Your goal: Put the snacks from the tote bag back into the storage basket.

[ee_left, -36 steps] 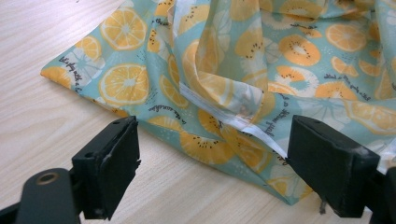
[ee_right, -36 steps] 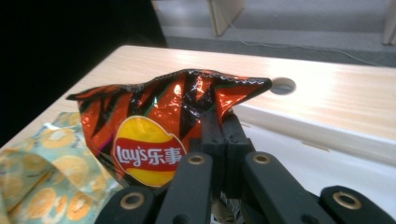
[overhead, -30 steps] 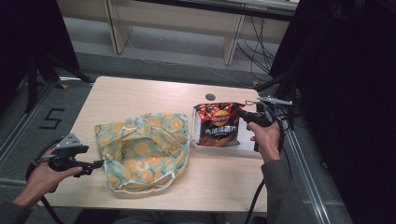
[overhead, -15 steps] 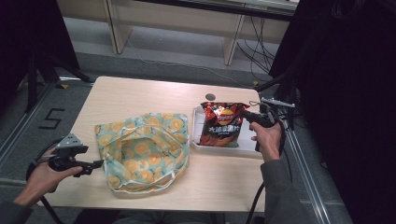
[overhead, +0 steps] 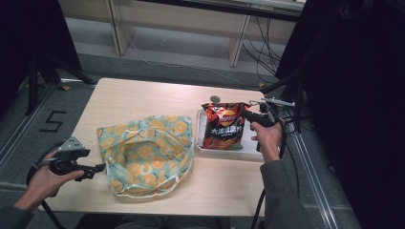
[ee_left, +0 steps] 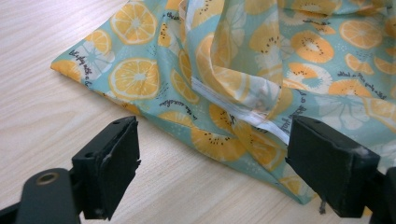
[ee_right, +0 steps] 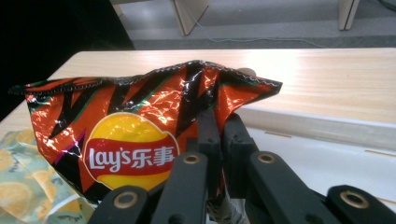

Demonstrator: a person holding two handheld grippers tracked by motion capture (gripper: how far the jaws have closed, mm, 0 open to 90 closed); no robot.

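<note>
Pinching the chip bag (overhead: 223,127) by its right edge over the white tray (overhead: 250,148), the right gripper (overhead: 249,116) holds it upright, with the fruit-print cloth bag (overhead: 145,160) lying to its left, beside the wide-open left gripper (overhead: 98,168).

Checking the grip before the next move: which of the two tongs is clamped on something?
The right tongs, pinched shut on the chip bag at its edge. The left tongs stand open beside the fruit-print cloth bag.
</note>
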